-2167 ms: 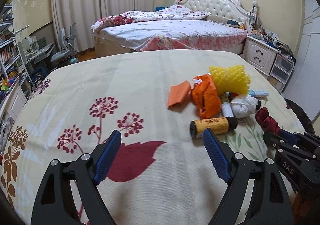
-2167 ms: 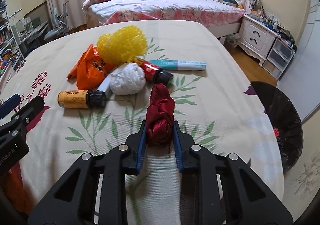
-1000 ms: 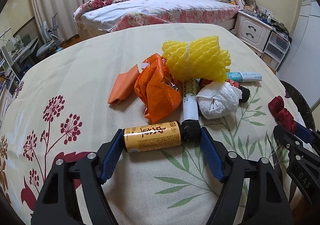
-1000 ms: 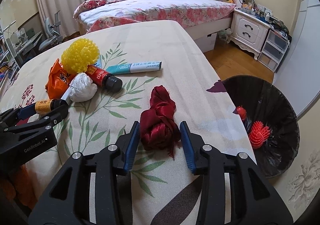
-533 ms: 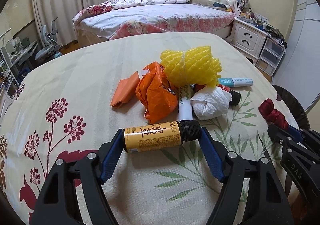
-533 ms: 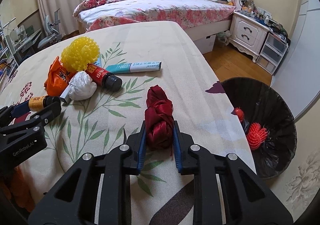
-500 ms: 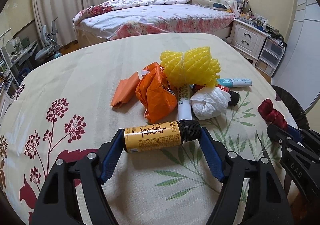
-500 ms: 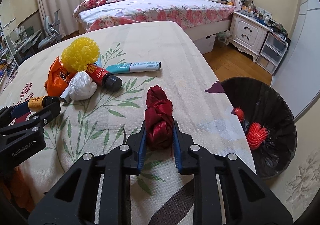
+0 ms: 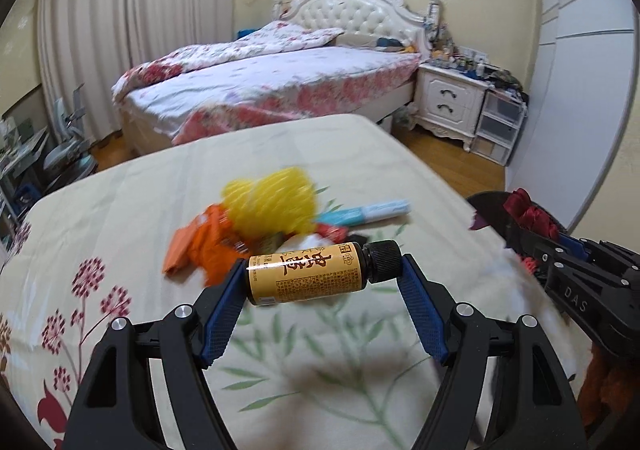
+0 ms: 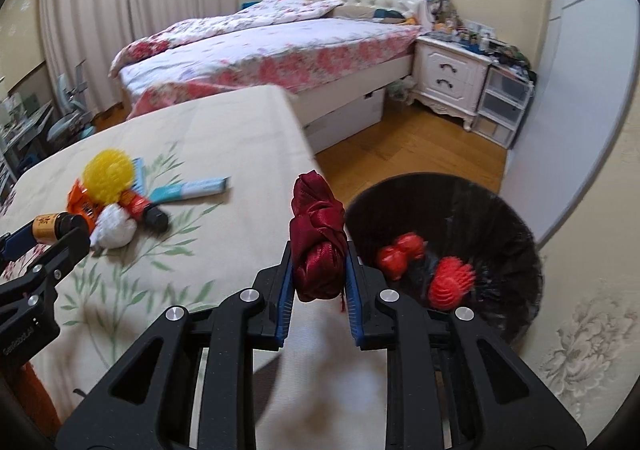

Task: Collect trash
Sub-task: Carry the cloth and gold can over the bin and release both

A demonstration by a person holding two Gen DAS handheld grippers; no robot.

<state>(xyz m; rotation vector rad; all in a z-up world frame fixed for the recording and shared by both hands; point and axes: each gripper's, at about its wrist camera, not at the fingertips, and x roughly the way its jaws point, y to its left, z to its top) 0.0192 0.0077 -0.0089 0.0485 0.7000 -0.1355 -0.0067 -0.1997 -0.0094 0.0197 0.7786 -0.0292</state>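
Note:
My left gripper [image 9: 322,278] is shut on a yellow-labelled bottle [image 9: 308,279] with a black cap, held end to end and lifted above the table. My right gripper [image 10: 318,274] is shut on a dark red cloth bundle [image 10: 318,238], lifted near the table's right edge beside the black trash bin [image 10: 500,218]. The bin holds red items [image 10: 452,280]. The right gripper with the red cloth [image 9: 528,214] also shows at the right of the left wrist view. The bottle [image 10: 48,226] shows at the left of the right wrist view.
A trash pile lies on the floral tablecloth [image 9: 120,210]: yellow foam net [image 9: 272,206], orange wrapper [image 9: 204,246], teal tube [image 9: 372,212], white paper wad [image 10: 114,228], red bottle [image 10: 144,208]. A bed [image 10: 260,50] and a white nightstand [image 10: 452,66] stand behind.
Both grippers have risen off the table with their loads. The right gripper has swung right with the red cloth toward the bin. The left gripper lifted the bottle and turned right.

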